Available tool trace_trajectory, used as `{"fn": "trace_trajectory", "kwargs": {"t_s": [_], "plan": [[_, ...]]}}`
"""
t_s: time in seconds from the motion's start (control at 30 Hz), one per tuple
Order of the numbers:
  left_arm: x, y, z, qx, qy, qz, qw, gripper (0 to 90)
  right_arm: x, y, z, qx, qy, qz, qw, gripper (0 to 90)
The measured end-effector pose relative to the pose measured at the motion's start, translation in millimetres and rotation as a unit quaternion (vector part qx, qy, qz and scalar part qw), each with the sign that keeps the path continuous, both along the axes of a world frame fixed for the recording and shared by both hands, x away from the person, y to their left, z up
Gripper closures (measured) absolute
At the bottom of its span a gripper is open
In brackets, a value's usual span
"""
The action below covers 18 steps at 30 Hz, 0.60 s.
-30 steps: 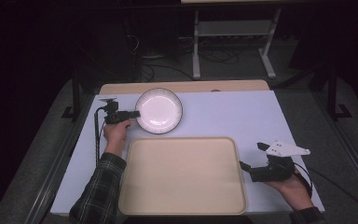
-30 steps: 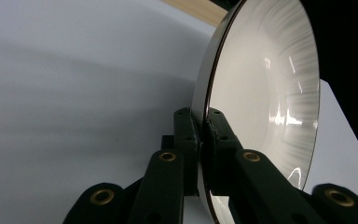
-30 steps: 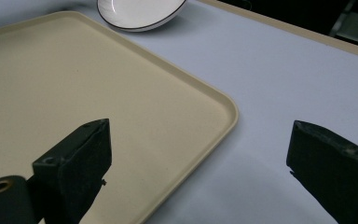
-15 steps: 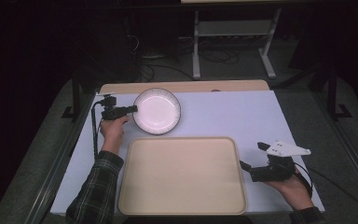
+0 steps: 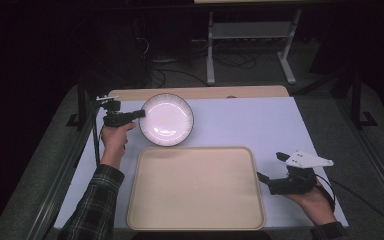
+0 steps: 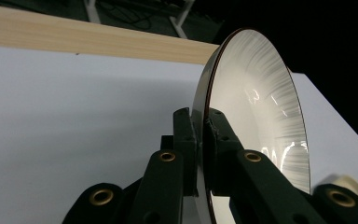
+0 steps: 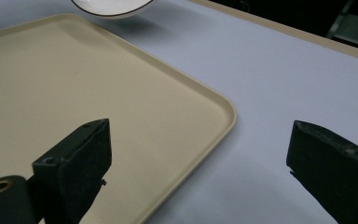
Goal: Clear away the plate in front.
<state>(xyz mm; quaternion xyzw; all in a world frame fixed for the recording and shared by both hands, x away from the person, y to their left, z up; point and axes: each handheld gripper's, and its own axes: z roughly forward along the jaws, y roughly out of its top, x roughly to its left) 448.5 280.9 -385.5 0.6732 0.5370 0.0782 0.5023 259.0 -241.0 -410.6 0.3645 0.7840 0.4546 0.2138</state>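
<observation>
The left tongs (image 5: pixel 139 114) clench the rim of the round white ribbed plate (image 5: pixel 166 120), lifted; setting it on the near beige plastic tray (image 5: pixel 195 187) remains. The right tongs (image 5: pixel 268 173) gape idle.

No readable text, label or number anywhere

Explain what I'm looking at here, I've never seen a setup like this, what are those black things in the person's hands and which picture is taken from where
A person sits at a table holding a hand-held gripper in each hand, a clamp with two black fingers. One picture looks down from above the table. The other two come from small cameras riding on each gripper, looking along its fingers. On the table lies a beige tray. The left gripper is clamped on the rim of a white plate, its fingers pinching the edge. The right gripper is open and holds nothing, beside the tray's right edge.
</observation>
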Motion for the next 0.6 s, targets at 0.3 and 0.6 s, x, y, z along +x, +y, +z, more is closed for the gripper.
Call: {"fn": "trace_trajectory", "kwargs": {"t_s": [0.3, 0.6], "plan": [[-15.4, -6.9, 12.7, 0.006, -0.012, -0.040, 0.9991, 85.0, -0.2, 0.0, 0.2, 0.000, 0.000, -0.001, 1.0000, 5.8], [-31.4, -14.2, 19.1, 0.023, -0.019, -0.074, 0.9968, 85.0, -0.4, 0.4, 0.1, 0.000, 0.002, 0.000, 1.0000, 6.0]]}}
